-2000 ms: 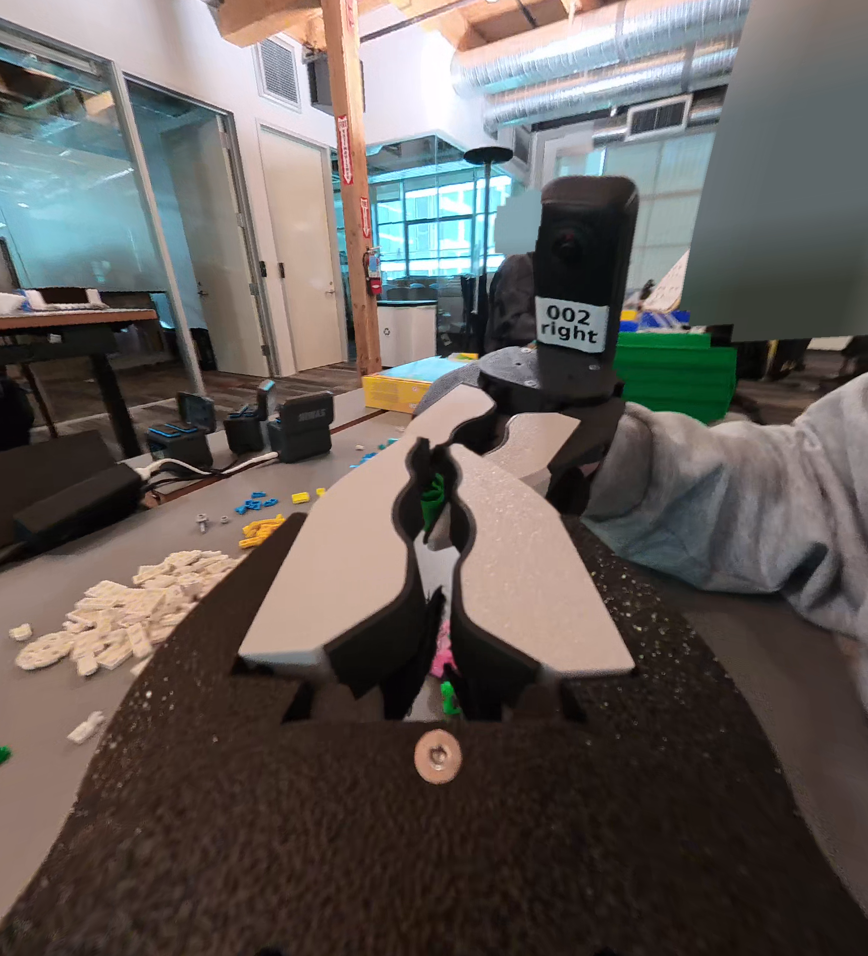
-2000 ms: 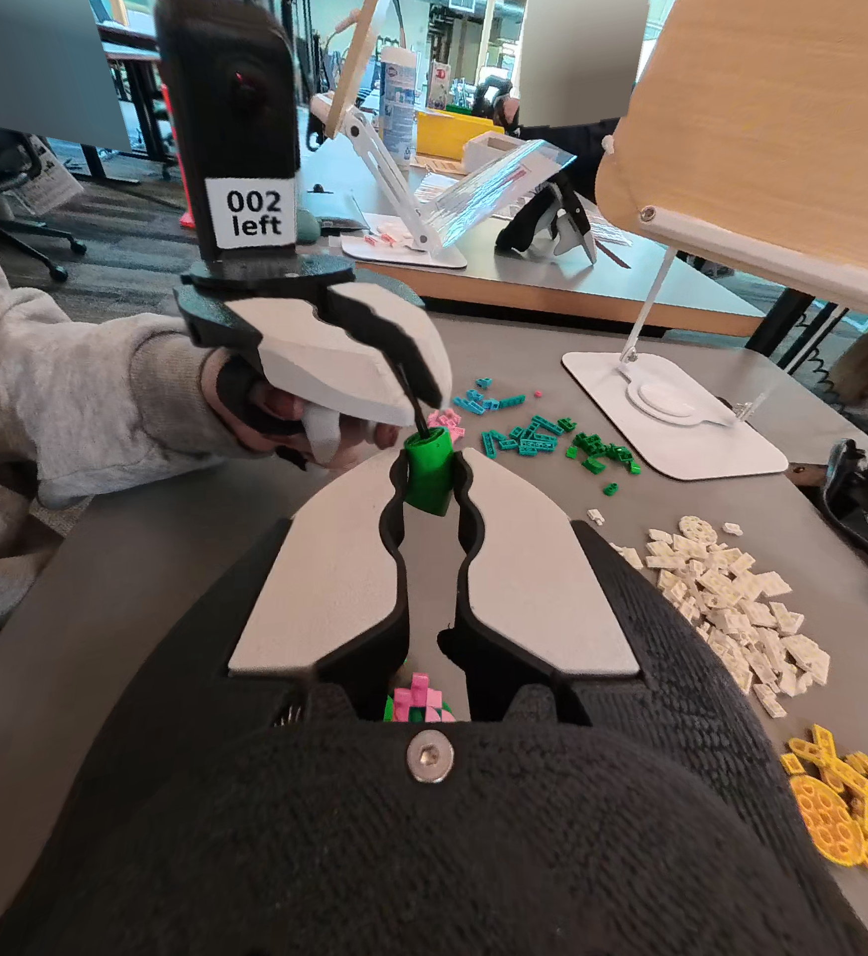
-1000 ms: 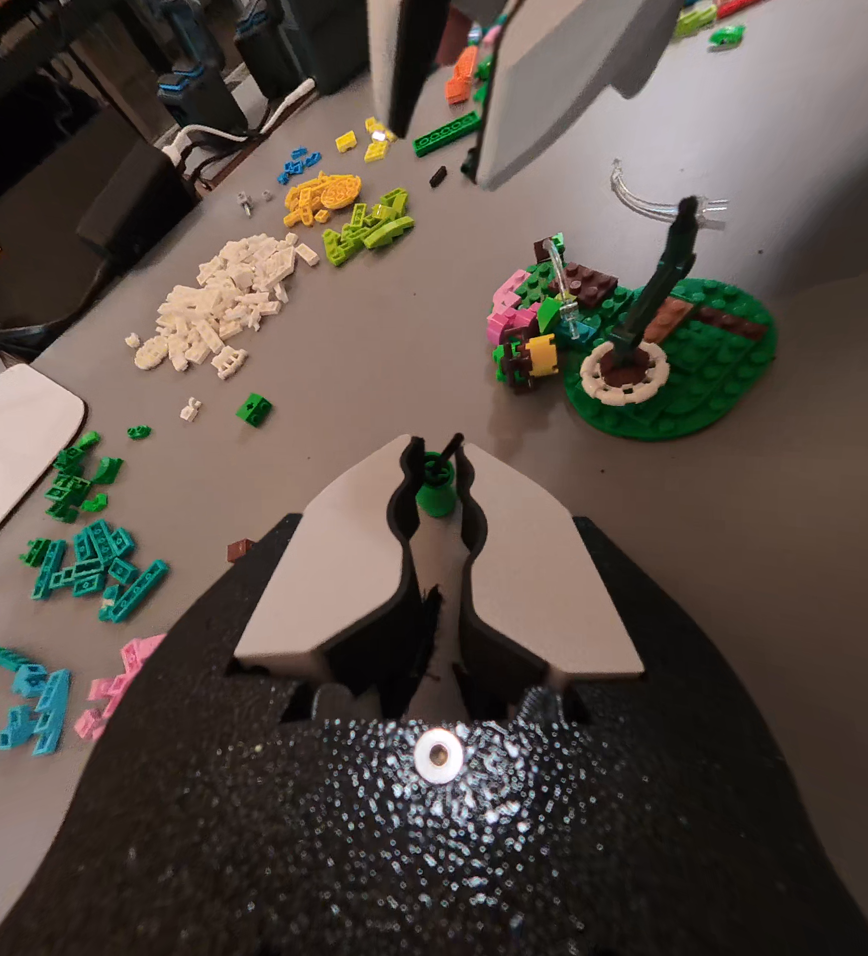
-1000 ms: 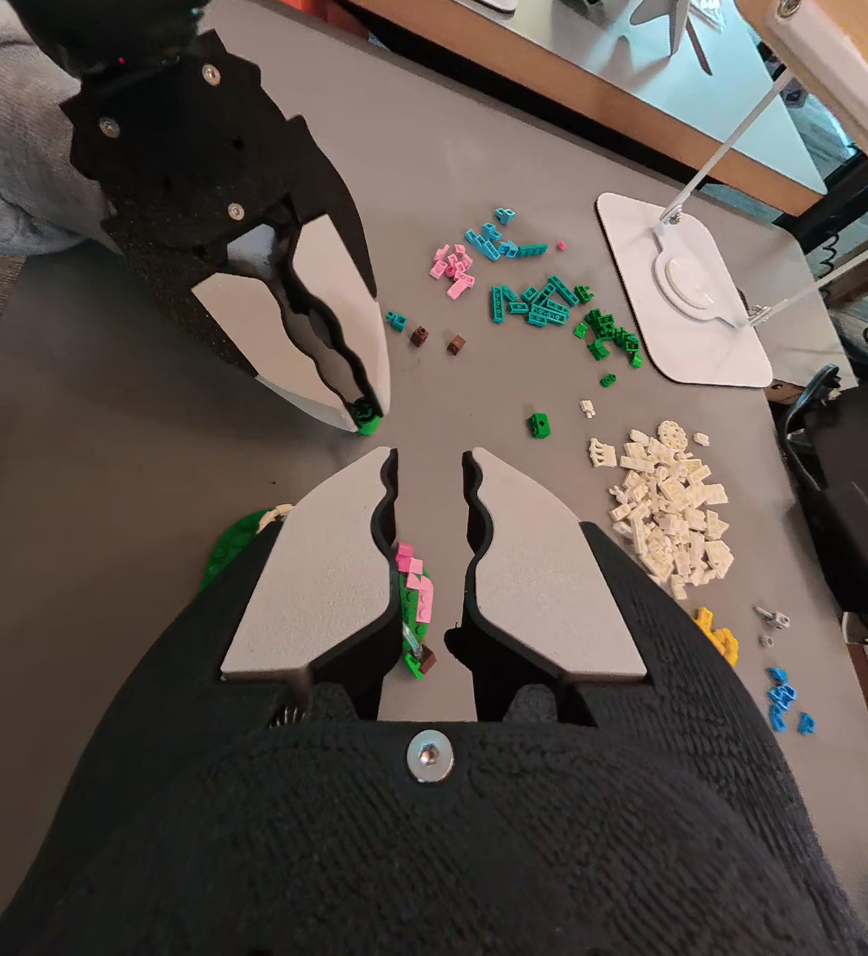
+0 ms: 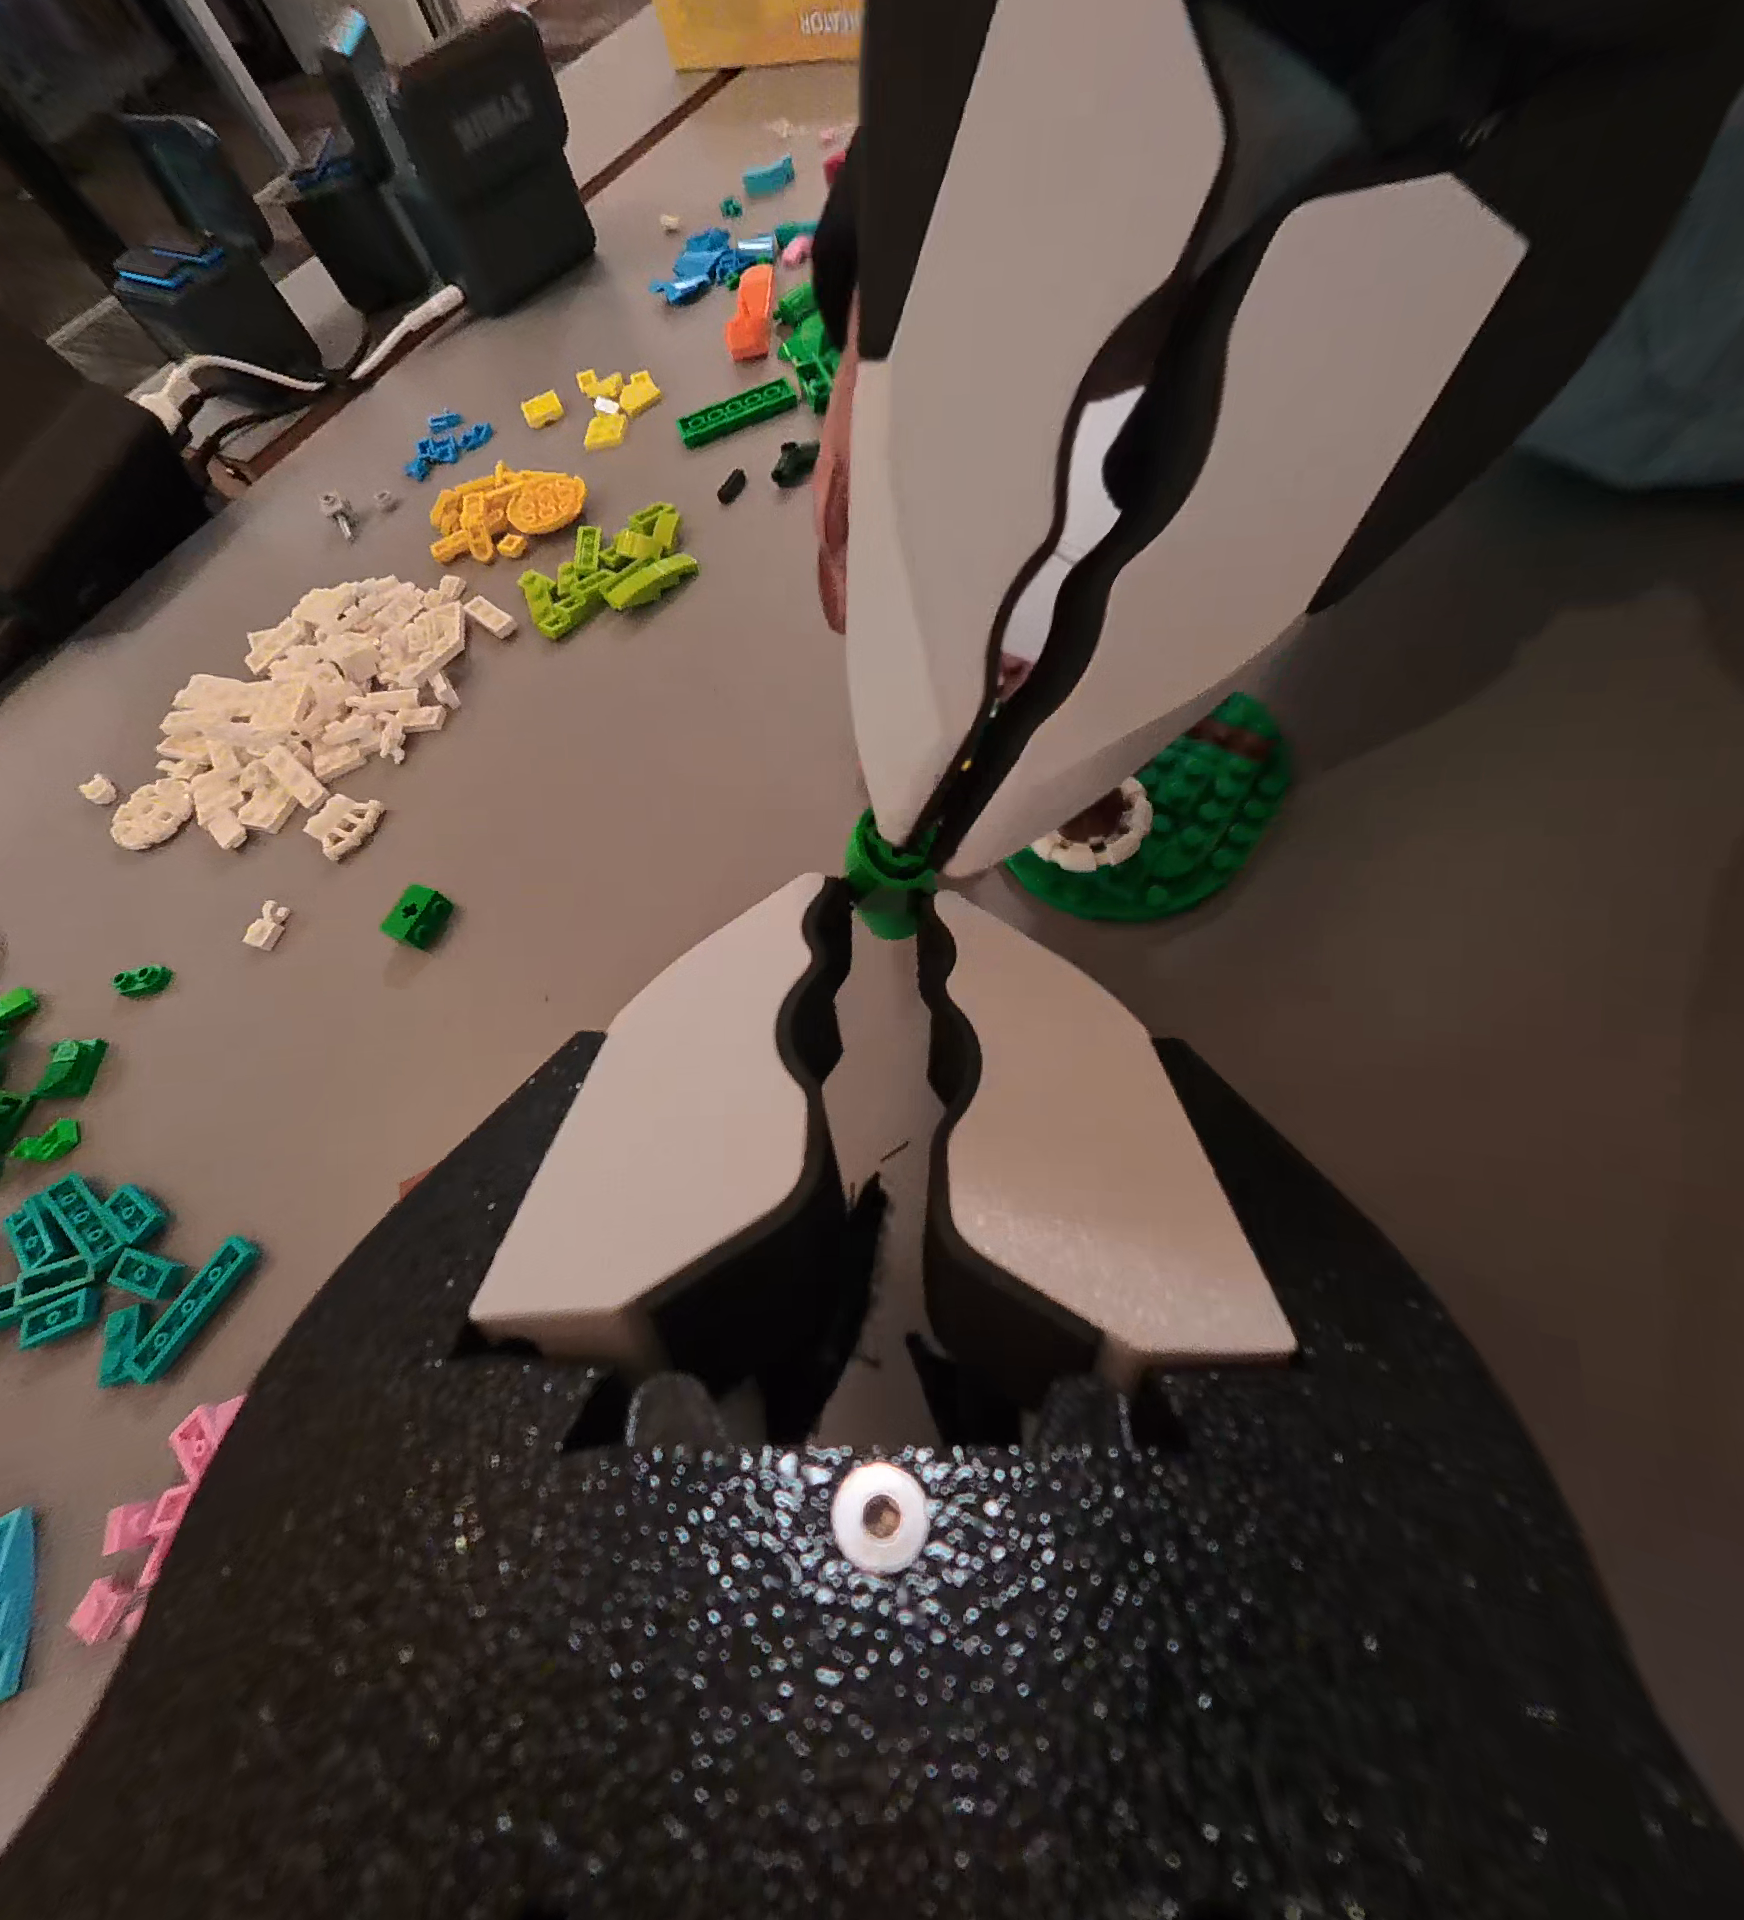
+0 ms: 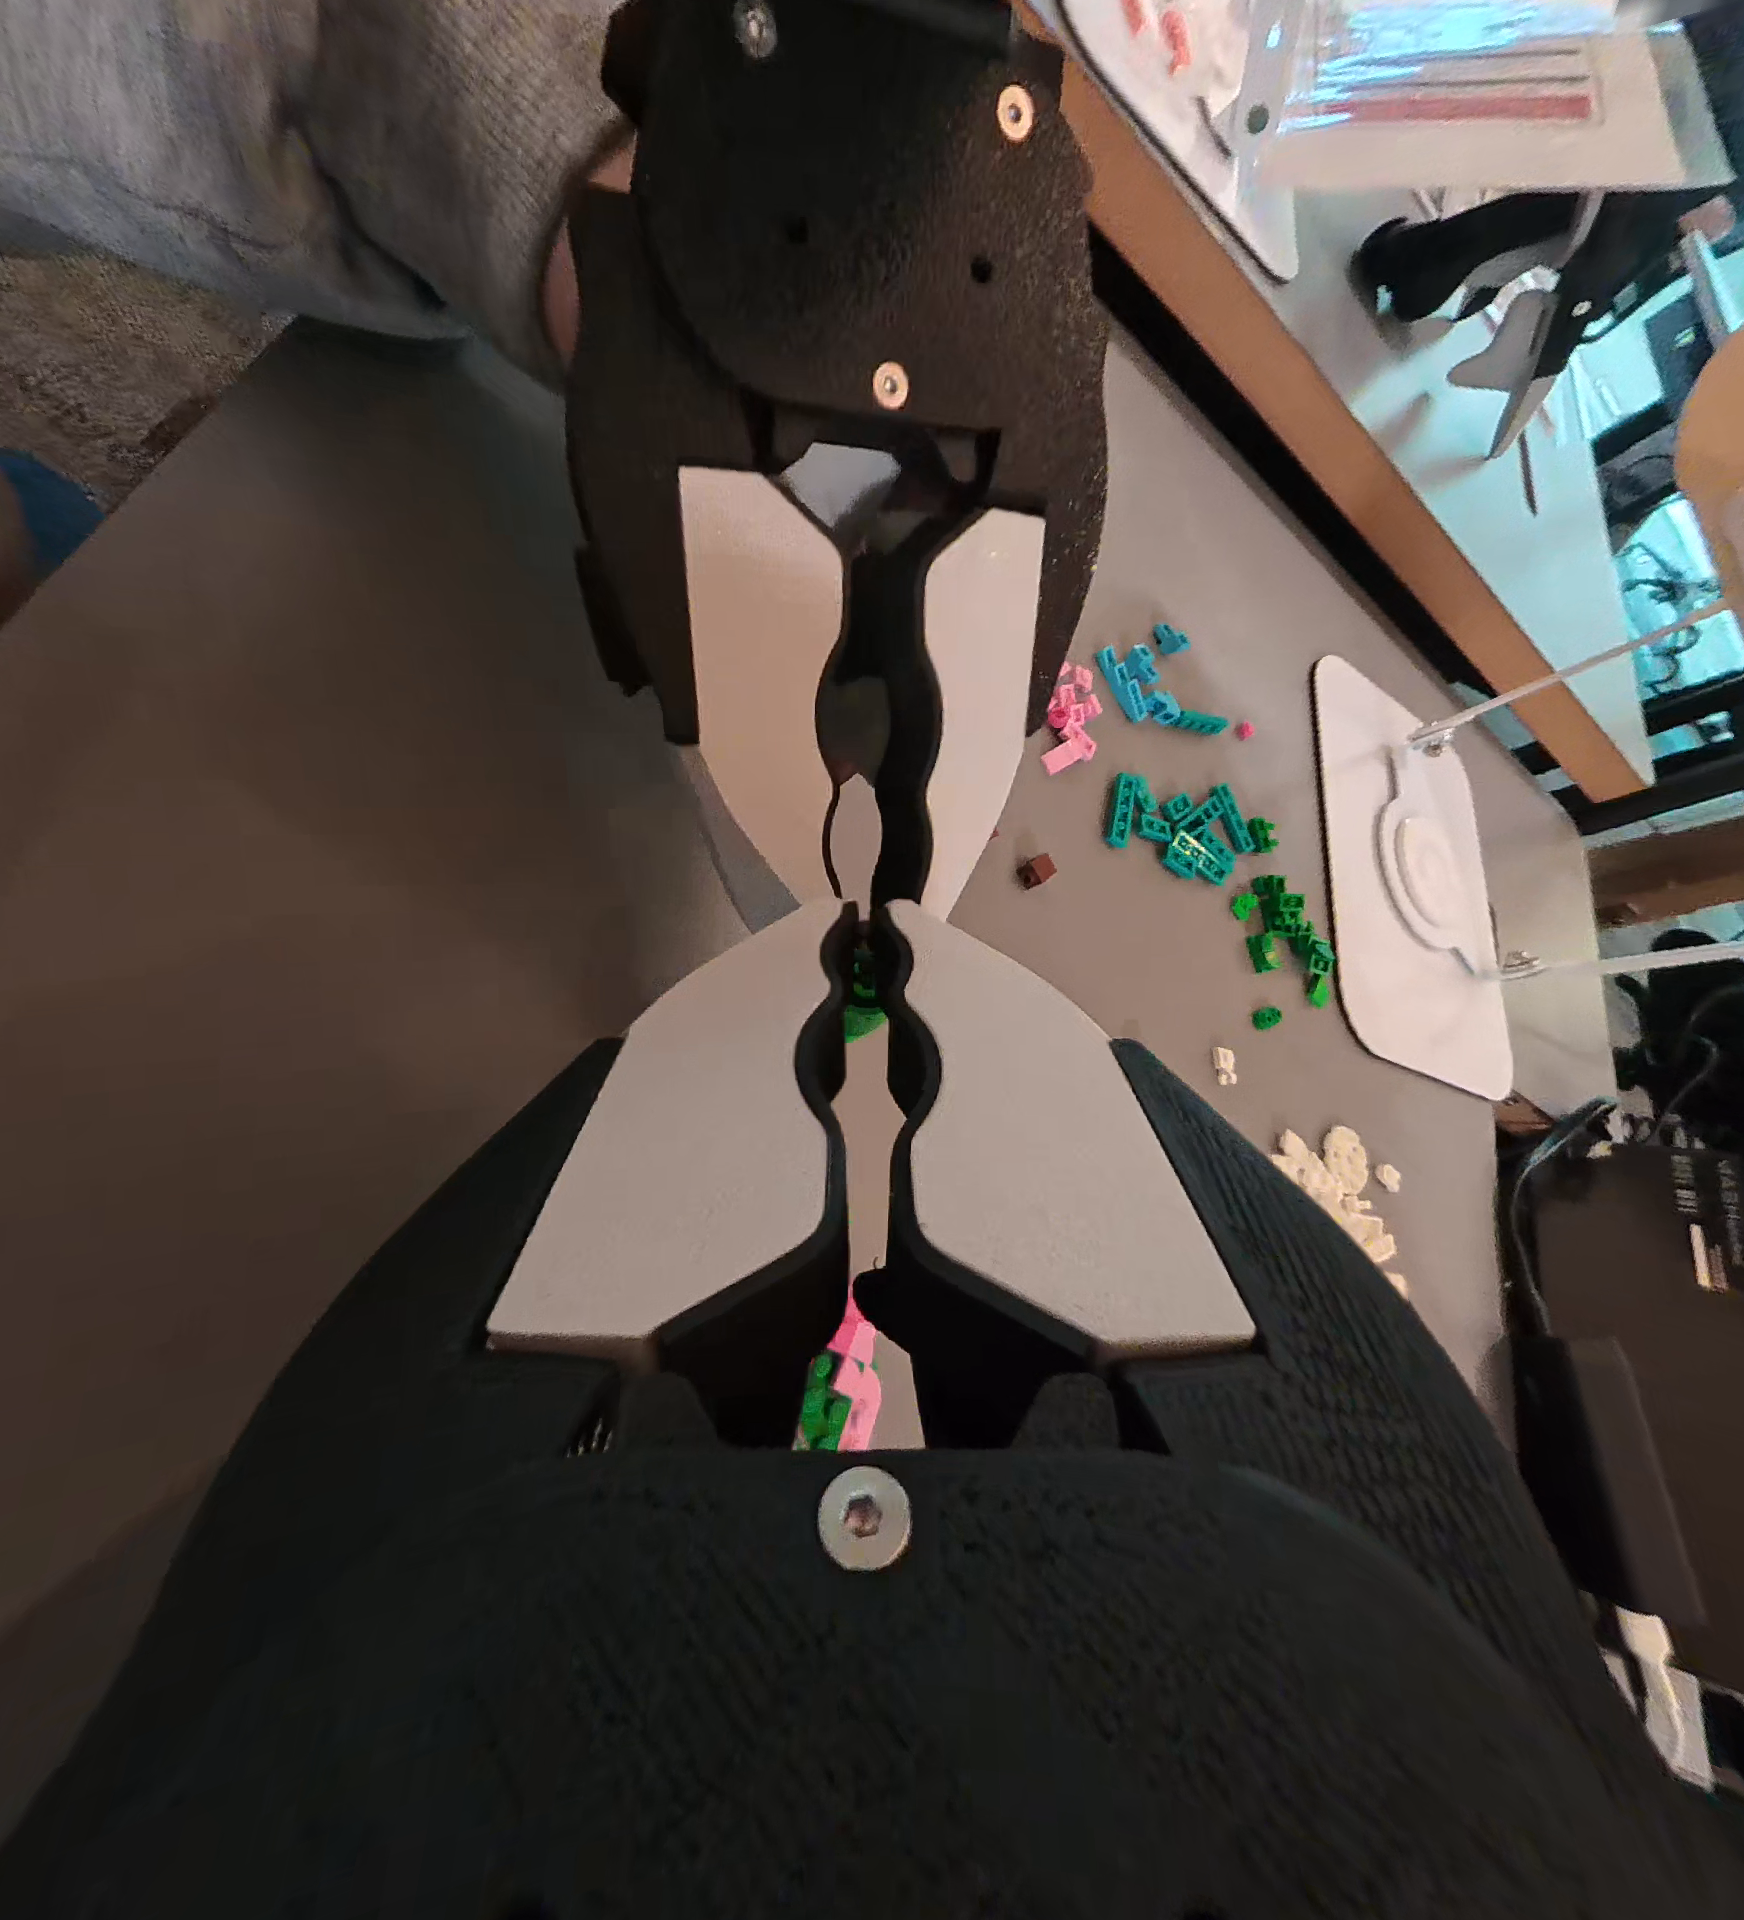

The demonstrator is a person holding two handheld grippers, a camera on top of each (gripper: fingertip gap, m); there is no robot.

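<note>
Since my right gripper (image 5: 935, 852) came back in, both tools pinch the green cylinder (image 5: 883, 883), left gripper (image 5: 883, 920) clamped near, right closed on its far rim.

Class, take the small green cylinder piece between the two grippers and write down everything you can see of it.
The green cylinder piece is a small bright green round part, plastic by its look, with a wider collar at its far end. The left gripper grips its narrower body between both fingertips, above the grey table. The right gripper comes from the opposite side, jaws nearly closed, tips at the collar. Just behind lies a round green studded baseplate.
</note>
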